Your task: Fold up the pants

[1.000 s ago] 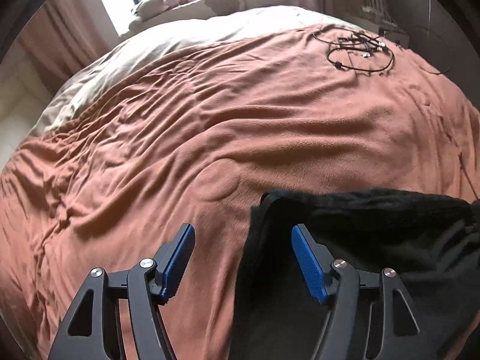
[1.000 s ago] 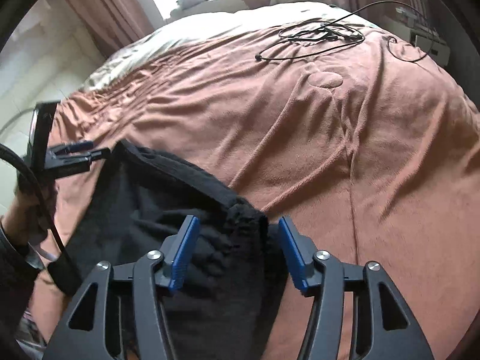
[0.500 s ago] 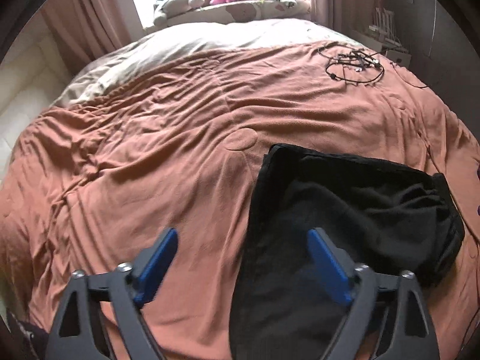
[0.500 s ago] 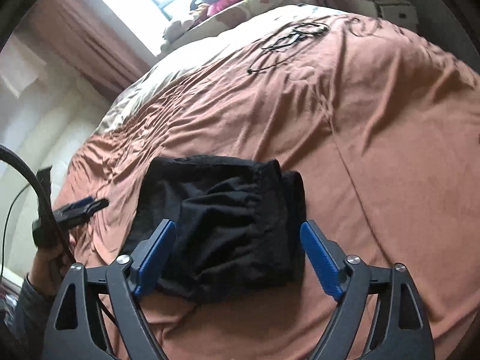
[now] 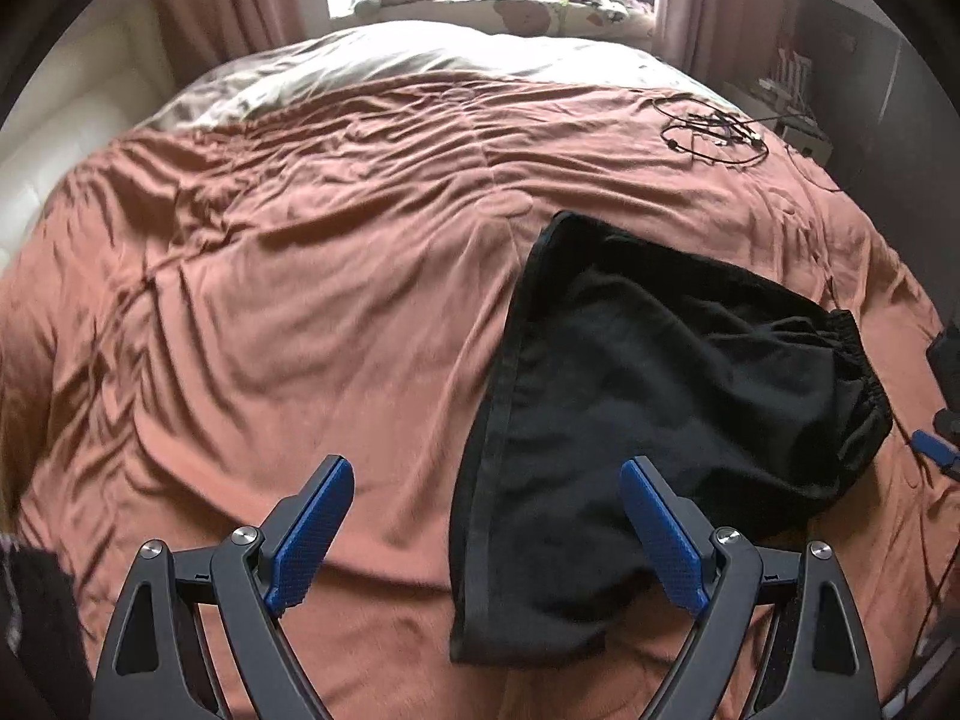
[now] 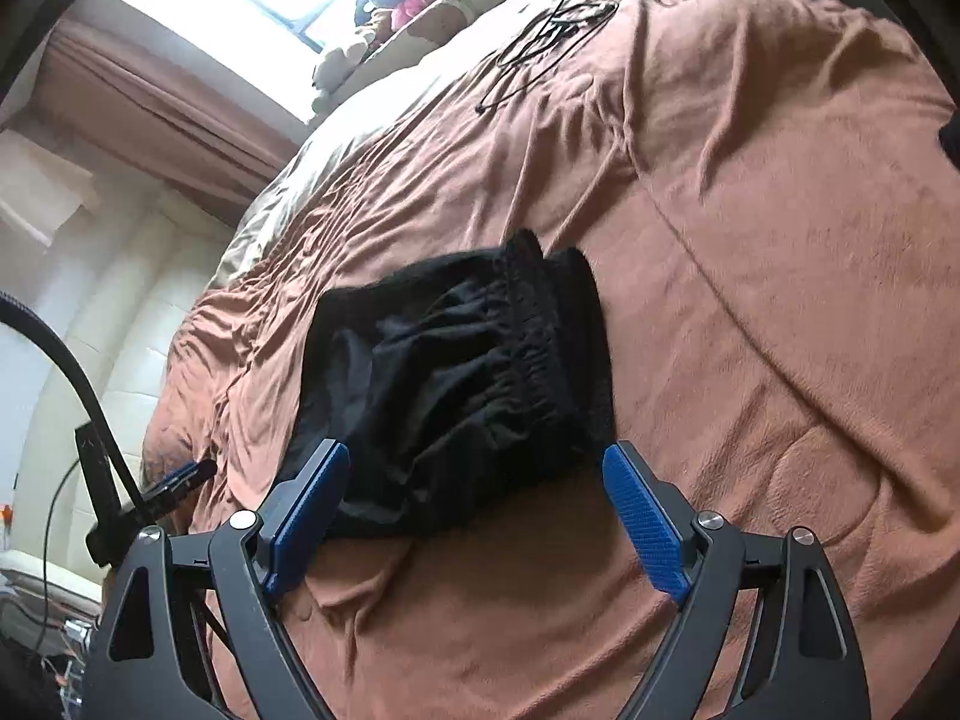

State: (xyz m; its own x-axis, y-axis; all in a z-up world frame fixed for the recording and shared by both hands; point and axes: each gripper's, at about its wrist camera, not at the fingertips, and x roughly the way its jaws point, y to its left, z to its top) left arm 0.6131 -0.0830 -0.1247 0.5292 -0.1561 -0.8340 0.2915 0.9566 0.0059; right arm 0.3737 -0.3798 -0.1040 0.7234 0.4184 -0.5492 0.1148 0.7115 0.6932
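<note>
Both claws have backed off the pants since the earlier frames, jaws opened wide, nothing between them. Left claw [image 5: 486, 525] sits bottom centre, right claw [image 6: 477, 507] likewise. Folded black pants [image 5: 660, 396] lie flat on the brown blanket [image 5: 300, 300], right of centre. Cables [image 5: 714, 135] upper right, far off.

Ahead of my fingers [image 5: 660, 534], matt black plastic with ribbed blue pads, the pants [image 5: 660, 396] are soft dull black cloth on the bed's [image 5: 300, 300] fuzzy, rumpled rust-brown blanket [image 6: 750, 300].
</note>
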